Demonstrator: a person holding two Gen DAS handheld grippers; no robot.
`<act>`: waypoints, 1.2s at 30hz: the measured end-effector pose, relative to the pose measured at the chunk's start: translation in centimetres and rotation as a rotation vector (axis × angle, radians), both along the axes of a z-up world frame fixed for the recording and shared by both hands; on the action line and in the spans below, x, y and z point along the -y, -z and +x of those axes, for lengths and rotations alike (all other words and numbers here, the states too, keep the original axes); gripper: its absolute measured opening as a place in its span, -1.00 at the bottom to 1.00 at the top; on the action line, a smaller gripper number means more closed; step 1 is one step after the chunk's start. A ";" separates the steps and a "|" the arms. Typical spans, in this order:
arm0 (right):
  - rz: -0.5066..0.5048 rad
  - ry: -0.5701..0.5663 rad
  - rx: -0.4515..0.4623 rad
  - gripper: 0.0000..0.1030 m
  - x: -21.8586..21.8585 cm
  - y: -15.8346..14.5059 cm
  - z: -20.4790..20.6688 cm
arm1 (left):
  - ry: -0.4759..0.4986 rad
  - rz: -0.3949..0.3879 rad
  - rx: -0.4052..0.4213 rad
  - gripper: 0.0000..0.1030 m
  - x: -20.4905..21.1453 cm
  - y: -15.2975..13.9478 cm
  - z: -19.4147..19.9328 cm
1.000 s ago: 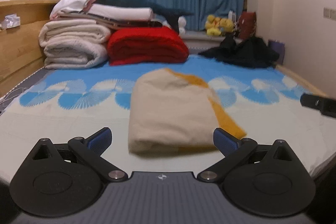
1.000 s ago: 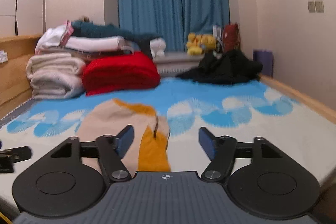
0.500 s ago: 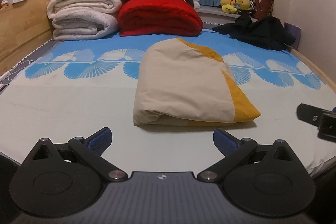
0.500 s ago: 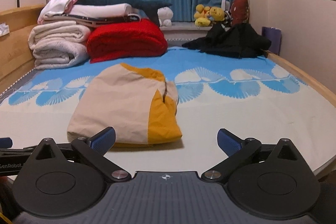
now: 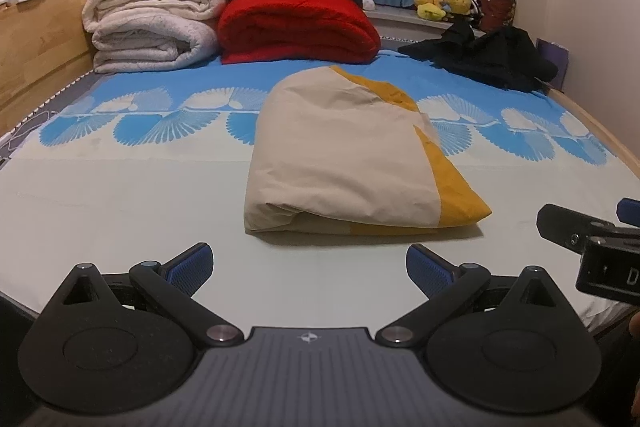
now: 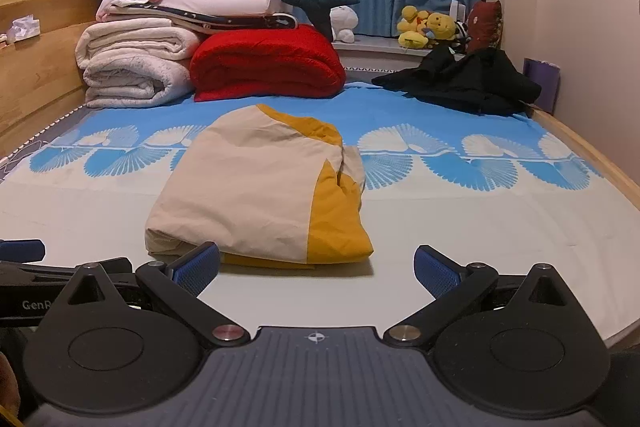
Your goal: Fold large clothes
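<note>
Folded into a thick cream-and-mustard bundle [image 5: 352,163], lying mid-bed on the pale part of the sheet [image 5: 120,211], just ahead of both claws; probably soft, light, limp cotton, layers likely to slide apart if lifted by one corner; best pinched at the rolled near edge or the mustard corner, through all layers at once; matte, lightly creased cloth, rounded at the far end. Left gripper [image 5: 308,263] spread wide, holding nothing; right gripper [image 6: 316,263] likewise spread and empty. Beyond: fan-printed blue band; plush red blanket [image 6: 264,63]; rolled fleecy white blankets [image 5: 152,23]; crumpled black garment [image 6: 460,83]; wooden bed frame [image 5: 36,39].
</note>
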State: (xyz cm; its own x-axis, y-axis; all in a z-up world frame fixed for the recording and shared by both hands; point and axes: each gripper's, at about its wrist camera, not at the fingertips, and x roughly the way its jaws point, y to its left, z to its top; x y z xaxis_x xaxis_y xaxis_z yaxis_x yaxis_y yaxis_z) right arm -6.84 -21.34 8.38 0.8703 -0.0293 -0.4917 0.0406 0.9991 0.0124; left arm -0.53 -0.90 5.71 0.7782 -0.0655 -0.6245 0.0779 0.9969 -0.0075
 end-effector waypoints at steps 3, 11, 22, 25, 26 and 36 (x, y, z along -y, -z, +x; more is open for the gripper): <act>0.003 0.001 -0.001 0.98 0.1 0.0 0.0 | 0.006 0.007 0.005 0.99 0.2 0.1 0.0; 0.009 0.002 -0.002 0.98 0.1 0.0 -0.1 | 0.020 0.012 0.001 0.99 0.6 0.4 -0.1; 0.003 -0.011 -0.004 0.98 0.1 -0.2 0.0 | 0.030 0.008 0.002 0.99 0.6 0.5 0.0; 0.000 -0.014 -0.003 0.98 0.0 -0.2 0.0 | 0.034 0.009 0.003 0.99 0.8 0.5 0.0; 0.000 -0.015 -0.004 0.98 0.0 -0.2 0.0 | 0.034 0.008 0.003 0.99 0.8 0.5 0.0; -0.005 -0.026 -0.006 0.98 -0.1 -0.1 0.0 | 0.039 0.007 0.004 0.99 0.8 0.5 -0.1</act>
